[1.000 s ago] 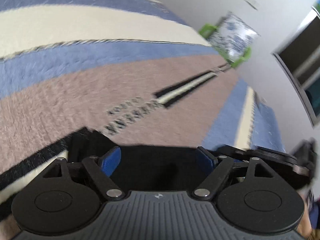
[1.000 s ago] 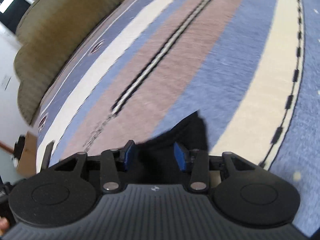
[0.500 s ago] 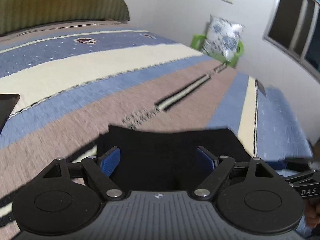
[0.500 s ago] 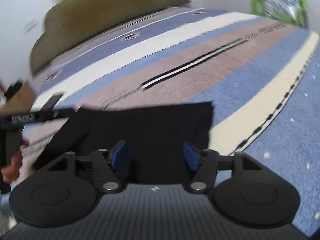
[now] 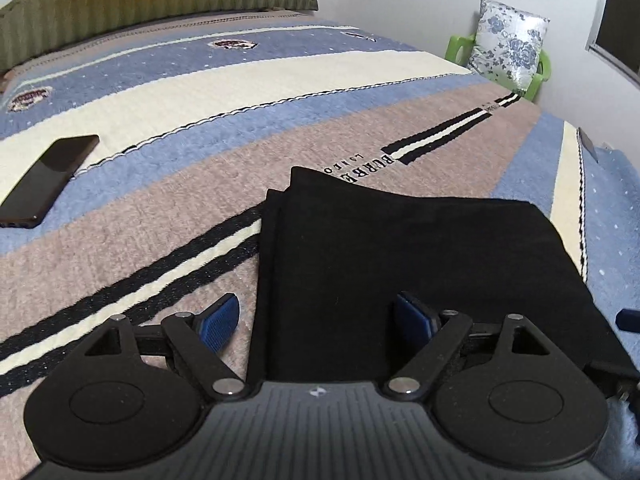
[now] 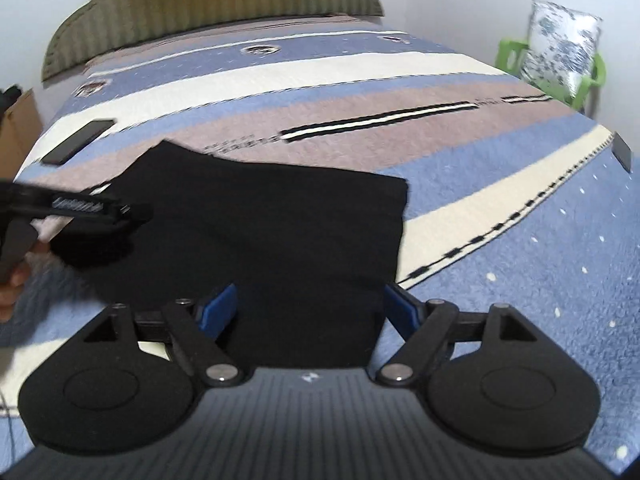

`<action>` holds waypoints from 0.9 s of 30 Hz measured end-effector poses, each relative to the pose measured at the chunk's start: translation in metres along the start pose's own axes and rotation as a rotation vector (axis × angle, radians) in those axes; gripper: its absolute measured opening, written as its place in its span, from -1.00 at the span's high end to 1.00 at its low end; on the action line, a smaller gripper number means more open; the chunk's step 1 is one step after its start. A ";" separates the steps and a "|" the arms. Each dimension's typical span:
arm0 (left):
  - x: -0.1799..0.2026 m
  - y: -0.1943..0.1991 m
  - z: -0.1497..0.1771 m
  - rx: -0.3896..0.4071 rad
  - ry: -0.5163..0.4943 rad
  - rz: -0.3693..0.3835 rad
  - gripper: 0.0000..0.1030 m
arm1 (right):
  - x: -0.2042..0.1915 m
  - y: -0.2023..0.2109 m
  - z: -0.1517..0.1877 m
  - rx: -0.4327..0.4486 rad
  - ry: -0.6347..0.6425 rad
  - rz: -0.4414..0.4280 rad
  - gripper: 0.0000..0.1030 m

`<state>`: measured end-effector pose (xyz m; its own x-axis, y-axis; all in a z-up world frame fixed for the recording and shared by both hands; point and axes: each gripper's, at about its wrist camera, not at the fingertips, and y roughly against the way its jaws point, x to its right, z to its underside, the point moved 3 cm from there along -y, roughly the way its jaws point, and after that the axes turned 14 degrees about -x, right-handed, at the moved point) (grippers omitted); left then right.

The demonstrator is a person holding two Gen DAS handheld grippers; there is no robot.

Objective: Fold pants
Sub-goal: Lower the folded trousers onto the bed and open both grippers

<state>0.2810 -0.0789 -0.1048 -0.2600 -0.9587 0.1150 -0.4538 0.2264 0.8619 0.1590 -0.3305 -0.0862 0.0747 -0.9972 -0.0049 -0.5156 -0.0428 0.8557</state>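
Pants [image 5: 400, 264]: black, folded flat on bed [image 5: 200, 216], more exposed than before. Left claw [image 5: 316, 320] wide, empty. Right claw [image 6: 308, 308] opening, now released

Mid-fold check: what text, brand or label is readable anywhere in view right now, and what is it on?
"BURB", then cut off by the black pants: woven into the bedspread, reading upside down in the left wrist view.
"LONDO", smaller, beside it, same bedspread.
White lettering on the left gripper in the right wrist view: too blurred to read.
Nothing else carries readable text.
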 end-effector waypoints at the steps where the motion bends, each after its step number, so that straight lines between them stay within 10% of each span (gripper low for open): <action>1: 0.001 0.001 0.001 0.002 -0.003 -0.009 -0.65 | -0.004 -0.003 0.002 -0.012 0.010 -0.003 -0.54; 27: -0.006 0.034 0.032 0.029 -0.017 -0.128 -0.67 | -0.018 0.000 0.028 -0.085 -0.088 0.027 -0.96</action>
<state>0.2398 -0.0598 -0.0923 -0.2127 -0.9771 -0.0038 -0.5089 0.1074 0.8541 0.1340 -0.3141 -0.1005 -0.0151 -0.9996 -0.0237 -0.4417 -0.0146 0.8970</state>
